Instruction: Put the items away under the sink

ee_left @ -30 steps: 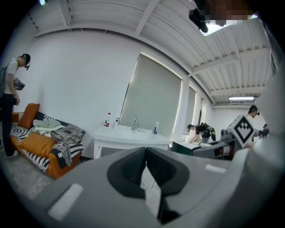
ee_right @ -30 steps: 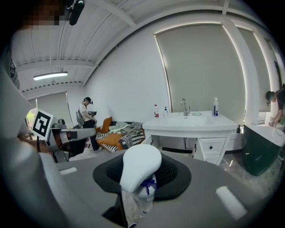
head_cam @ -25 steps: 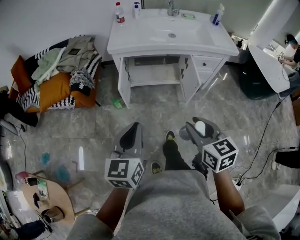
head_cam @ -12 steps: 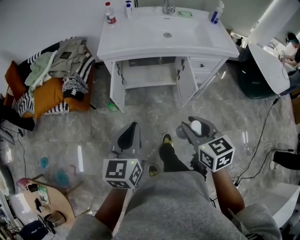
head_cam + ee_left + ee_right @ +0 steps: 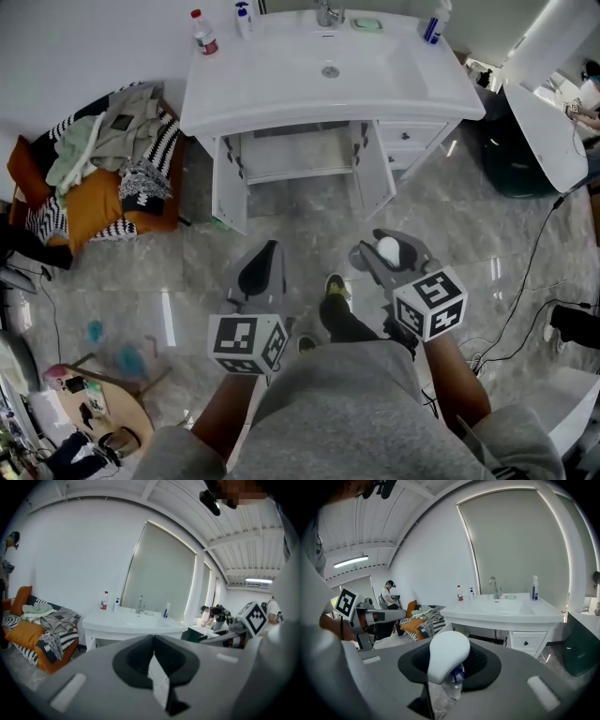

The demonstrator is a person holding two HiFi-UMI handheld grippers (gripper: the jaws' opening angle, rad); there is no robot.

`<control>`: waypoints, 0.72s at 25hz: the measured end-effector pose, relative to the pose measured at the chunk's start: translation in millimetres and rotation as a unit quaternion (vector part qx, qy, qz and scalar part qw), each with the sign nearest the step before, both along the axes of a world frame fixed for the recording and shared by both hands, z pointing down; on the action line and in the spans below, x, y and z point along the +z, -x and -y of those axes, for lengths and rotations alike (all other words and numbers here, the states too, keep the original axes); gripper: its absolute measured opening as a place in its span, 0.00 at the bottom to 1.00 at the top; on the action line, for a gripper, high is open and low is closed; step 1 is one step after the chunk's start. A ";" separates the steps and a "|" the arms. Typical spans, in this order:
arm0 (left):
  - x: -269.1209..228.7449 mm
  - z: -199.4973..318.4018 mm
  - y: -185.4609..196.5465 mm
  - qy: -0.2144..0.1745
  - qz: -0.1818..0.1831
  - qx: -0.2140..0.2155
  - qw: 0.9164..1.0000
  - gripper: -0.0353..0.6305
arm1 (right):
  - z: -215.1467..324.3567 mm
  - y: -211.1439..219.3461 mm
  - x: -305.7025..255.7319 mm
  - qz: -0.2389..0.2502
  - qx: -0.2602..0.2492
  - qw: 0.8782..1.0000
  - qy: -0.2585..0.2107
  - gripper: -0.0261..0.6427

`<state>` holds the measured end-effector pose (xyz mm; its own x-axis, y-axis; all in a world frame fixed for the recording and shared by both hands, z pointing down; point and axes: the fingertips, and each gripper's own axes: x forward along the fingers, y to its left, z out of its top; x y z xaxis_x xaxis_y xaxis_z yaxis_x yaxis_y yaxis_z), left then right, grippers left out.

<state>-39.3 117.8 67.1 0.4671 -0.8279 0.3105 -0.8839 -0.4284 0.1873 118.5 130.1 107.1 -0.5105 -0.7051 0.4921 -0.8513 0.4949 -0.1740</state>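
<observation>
The white vanity sink [image 5: 328,80] stands ahead against the wall, its cabinet [image 5: 300,155] open below with both doors swung out. My right gripper [image 5: 380,255] is shut on a small clear spray bottle [image 5: 447,660] with a white trigger head, carried over the floor short of the cabinet. My left gripper [image 5: 269,253] is held beside it, its jaws shut with no item seen between them. On the sink top stand a red-capped bottle [image 5: 202,34], a white pump bottle [image 5: 243,19], a blue spray bottle [image 5: 433,23] and a green soap dish [image 5: 367,24].
A heap of clothes and orange cushions [image 5: 103,159] lies left of the vanity. To the right are a dark bin [image 5: 516,159], a white counter [image 5: 548,122] and floor cables [image 5: 525,272]. A round wooden table [image 5: 94,412] sits bottom left. My shoe [image 5: 337,286] is between the grippers.
The vanity has come closer and lower in the head view as I walk toward it. Both grippers travel along with me; the right one's hold on the spray bottle is unchanged.
</observation>
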 end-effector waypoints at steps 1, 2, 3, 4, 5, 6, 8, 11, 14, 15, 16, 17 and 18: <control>-0.6 4.7 -2.6 0.001 0.002 0.000 1.000 0.07 | 4.6 -1.7 0.8 0.002 -0.001 1.000 0.002 0.23; -1.5 9.4 -4.5 0.001 0.004 -0.001 1.000 0.07 | 9.4 -3.1 1.2 0.004 -0.002 1.000 0.005 0.23; -2.6 13.9 -6.0 0.002 0.005 -0.002 1.000 0.07 | 14.1 -4.1 1.4 0.006 -0.004 1.000 0.006 0.23; -3.7 18.2 -7.3 0.002 0.005 -0.004 1.000 0.07 | 18.4 -4.7 1.5 0.007 -0.006 1.000 0.007 0.23; -4.6 21.9 -8.2 0.002 0.006 -0.005 1.000 0.07 | 22.2 -5.0 1.5 0.007 -0.010 1.000 0.007 0.23; -5.3 25.5 -9.0 0.002 0.007 -0.007 1.000 0.07 | 26.0 -5.3 1.3 0.006 -0.013 1.000 0.007 0.23; -5.5 32.5 -10.6 0.002 0.008 -0.011 1.000 0.07 | 34.0 -6.8 0.3 0.009 -0.018 1.000 0.006 0.23; -4.0 41.7 -14.9 0.004 0.011 -0.015 1.000 0.07 | 44.5 -11.3 -0.4 0.016 -0.021 1.000 0.007 0.23; -3.6 52.4 -19.8 0.003 0.014 -0.021 1.000 0.07 | 55.0 -15.5 1.0 0.018 -0.027 0.999 0.007 0.23; -3.9 55.4 -21.4 0.003 0.014 -0.023 1.000 0.07 | 58.0 -16.7 1.5 0.018 -0.030 0.999 0.008 0.23; -4.3 58.0 -23.1 0.002 0.015 -0.025 1.000 0.07 | 60.7 -17.9 2.0 0.019 -0.033 0.999 0.009 0.23; -4.5 60.4 -24.9 0.002 0.016 -0.027 1.000 0.07 | 63.3 -19.0 2.4 0.019 -0.036 0.999 0.010 0.23; -4.5 62.7 -26.6 0.002 0.018 -0.028 0.999 0.07 | 65.8 -20.0 3.0 0.020 -0.039 0.999 0.010 0.23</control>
<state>-12.7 55.1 62.6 0.4085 -0.8515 0.3288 -0.9127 -0.3772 0.1572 138.5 64.3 110.1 -0.5827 -0.6530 0.4838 -0.8028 0.5552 -0.2175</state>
